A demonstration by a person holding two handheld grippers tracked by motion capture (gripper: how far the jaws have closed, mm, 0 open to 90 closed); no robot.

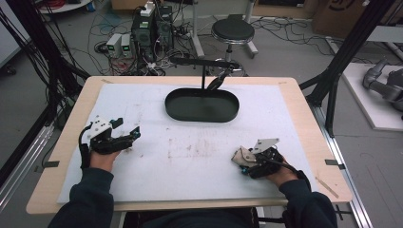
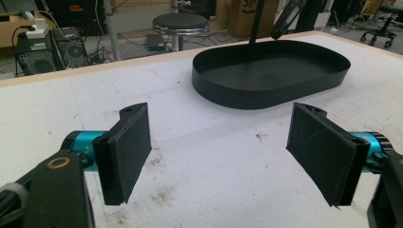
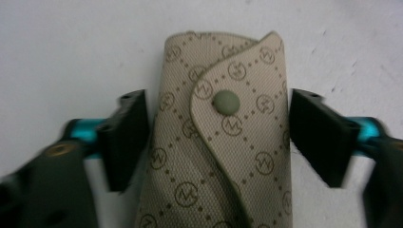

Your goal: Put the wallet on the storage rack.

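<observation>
Between the jaws of your right gripper, a beige patterned key pouch is lying on the white mat, with its flap closed by a round snap. In the right gripper view, the left jaw is sitting at the pouch's edge, touching or nearly so, while the right jaw is standing just clear of it, so you are bracketing the pouch rather than clamping it. In the high view, the pouch is resting at the near right of the mat, well apart from the black oval tray at the far middle. Your left gripper is hovering wide open over the near left of the mat and is holding nothing; its view is showing bare mat between both pads. Judging from this, the main risk is a lopsided close: because one jaw is reaching the soft fabric first, you are likely pushing the pouch sideways or rolling it instead of pinching it. A second risk is the curved flap buckling under pressure, letting the pouch slip out when you are lifting. A shallow bite on the rounded end is also inviting a drop on the way to the tray.
</observation>
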